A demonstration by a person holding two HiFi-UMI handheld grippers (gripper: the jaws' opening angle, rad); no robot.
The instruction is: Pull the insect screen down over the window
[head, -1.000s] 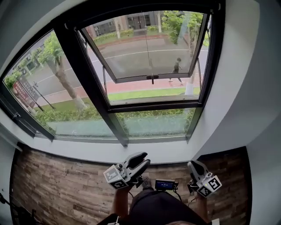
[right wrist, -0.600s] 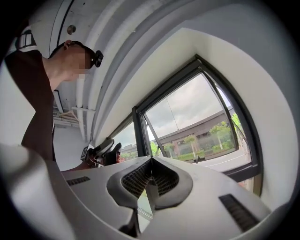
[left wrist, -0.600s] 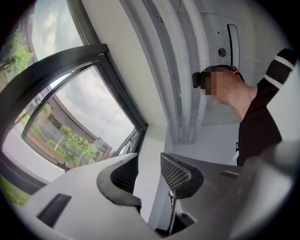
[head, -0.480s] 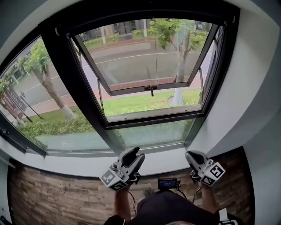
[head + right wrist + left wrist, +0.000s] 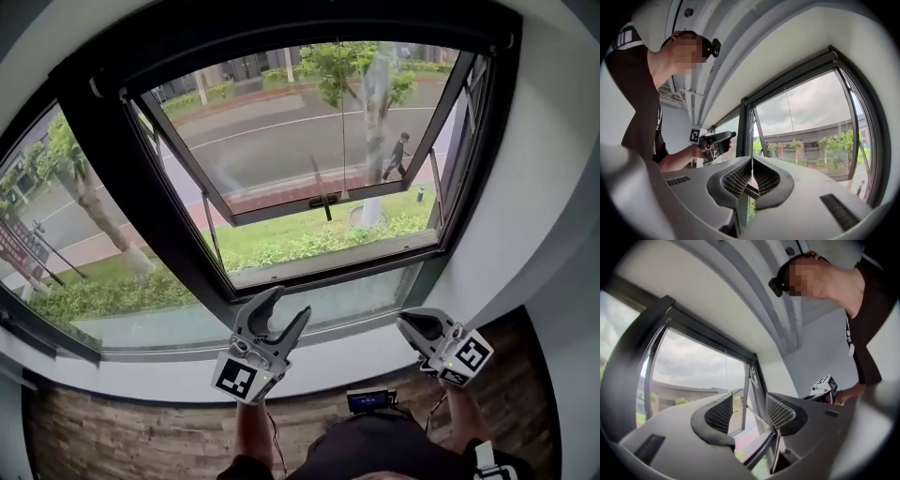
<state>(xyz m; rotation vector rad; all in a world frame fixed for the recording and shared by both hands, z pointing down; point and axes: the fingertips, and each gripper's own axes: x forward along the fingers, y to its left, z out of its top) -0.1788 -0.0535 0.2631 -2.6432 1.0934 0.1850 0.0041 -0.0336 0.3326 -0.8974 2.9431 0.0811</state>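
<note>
The black-framed window (image 5: 103,178) has its sash (image 5: 309,141) tilted open outward. A thin pull cord (image 5: 342,122) hangs down from the dark top rail (image 5: 281,37); no screen covers the opening. My left gripper (image 5: 289,305) is raised below the sill, and its jaws have just been opening with nothing between them. In the left gripper view the jaws (image 5: 750,411) stand apart, and the cord (image 5: 725,376) hangs beyond them. My right gripper (image 5: 405,322) is shut and empty, below the window's right corner. Its pads (image 5: 745,178) meet in the right gripper view.
A white sill (image 5: 187,361) runs under the glass, with wood flooring (image 5: 112,441) beneath. A white wall (image 5: 534,234) closes in on the right. A fixed pane (image 5: 56,216) lies to the left. A small device (image 5: 367,401) sits at my waist.
Both grippers have risen from floor level to just under the sill. The left gripper's jaws have spread apart. The head view has tilted up toward the window.
</note>
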